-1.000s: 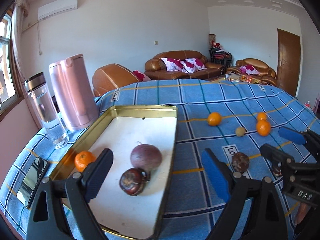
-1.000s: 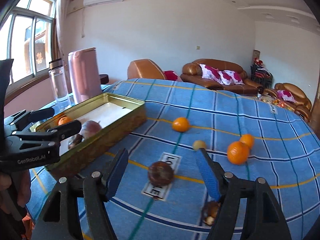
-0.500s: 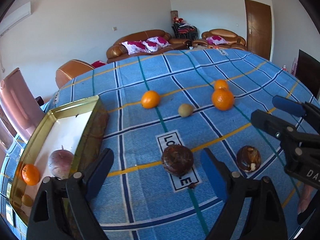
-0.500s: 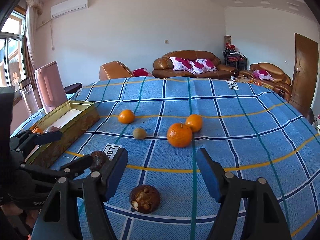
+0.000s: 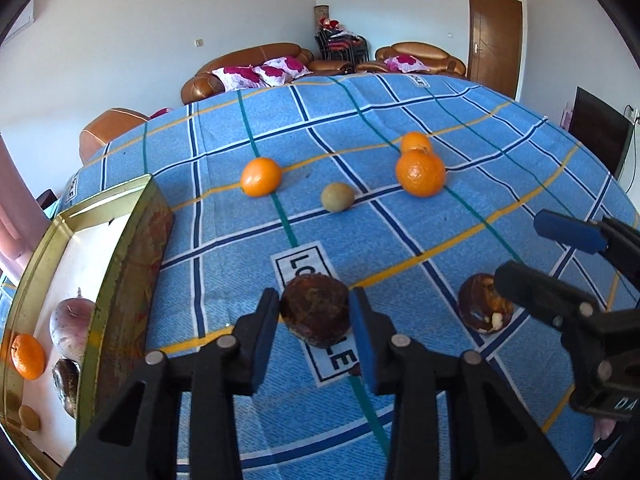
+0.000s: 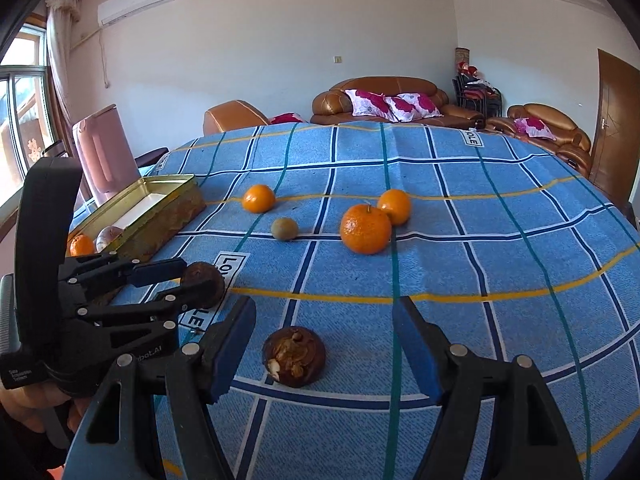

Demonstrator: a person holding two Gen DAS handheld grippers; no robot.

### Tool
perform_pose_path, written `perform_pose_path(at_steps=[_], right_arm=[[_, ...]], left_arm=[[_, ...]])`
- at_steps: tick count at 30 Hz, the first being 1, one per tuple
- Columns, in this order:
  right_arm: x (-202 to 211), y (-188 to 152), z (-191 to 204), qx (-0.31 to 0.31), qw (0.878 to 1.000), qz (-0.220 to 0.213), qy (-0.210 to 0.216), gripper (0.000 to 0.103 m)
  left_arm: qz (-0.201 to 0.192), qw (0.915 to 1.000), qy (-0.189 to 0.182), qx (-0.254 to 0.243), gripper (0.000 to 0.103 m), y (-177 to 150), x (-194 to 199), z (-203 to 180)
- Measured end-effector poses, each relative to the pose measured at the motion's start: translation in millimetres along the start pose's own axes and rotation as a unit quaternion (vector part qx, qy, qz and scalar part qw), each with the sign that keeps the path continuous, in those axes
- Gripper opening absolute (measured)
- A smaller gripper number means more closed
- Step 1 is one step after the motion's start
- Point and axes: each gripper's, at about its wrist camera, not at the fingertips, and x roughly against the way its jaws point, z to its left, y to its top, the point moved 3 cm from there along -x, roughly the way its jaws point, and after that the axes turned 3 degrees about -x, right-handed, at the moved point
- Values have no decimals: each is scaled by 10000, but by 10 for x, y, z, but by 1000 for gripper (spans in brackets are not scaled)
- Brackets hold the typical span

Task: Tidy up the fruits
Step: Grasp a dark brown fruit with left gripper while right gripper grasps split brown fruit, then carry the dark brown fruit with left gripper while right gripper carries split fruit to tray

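Note:
My left gripper [image 5: 314, 328] is shut on a dark brown fruit [image 5: 314, 314] that rests on the blue checked tablecloth; it also shows in the right wrist view [image 6: 202, 284]. My right gripper [image 6: 324, 350] is open around a second dark brown fruit [image 6: 294, 356], without touching it. That fruit shows in the left wrist view [image 5: 480, 308] too. Three oranges [image 6: 366, 229] [image 6: 259, 198] [image 6: 395, 206] and a small greenish fruit [image 6: 284, 228] lie further back. The gold tin tray [image 5: 132, 240] at the left holds an orange [image 5: 27, 356], a purple fruit [image 5: 72, 326] and other fruit.
A pink kettle [image 6: 102, 152] stands behind the tray [image 6: 172, 200] at the far left. Sofas [image 6: 384, 100] and a door [image 6: 616, 128] lie beyond the table's far edge. The cloth [image 6: 500, 240] stretches to the right of the oranges.
My left gripper swung from the tray to the table, moved onto the dark brown fruit and closed on it. My right gripper shifted right and forward until the second brown fruit sat between its fingers.

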Motion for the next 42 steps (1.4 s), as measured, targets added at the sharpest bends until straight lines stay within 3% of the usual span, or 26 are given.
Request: perform_pose_path(at_steps=[4,5,7,10,15,17,29,42], right_arm=[[-106,-78,87,168,9994,307,-25,72],[-115,-86,85,158,9993,332,-17,71],[-127,-95,96,190,9991,388,15,70],[-228,-133,144,318,9973,659,54,66],[-367,-164,183,381,9941,1018,34,44],[-375,-151,194,387,9938,1043,42,42],[-437,53,324,287,9974,660,6,42],[-249,144,513,500,9987,-66,116,42]], left_arm=[[51,9999,150,12,58,-1,-61,31],[99,9999,58,59,56,-6,-80,50],[93,9999,-41,72,42,-9,-82,68],[72,9999,-19,73,41,-11,-70,83],[31,9994,7,348,41,-11,-60,208],[-12,9988,-12,487,41,-21,-45,275],[-287,9970,172,701,41,-32,56,365],[-614,9943,235,844,41,-39,189,415]])
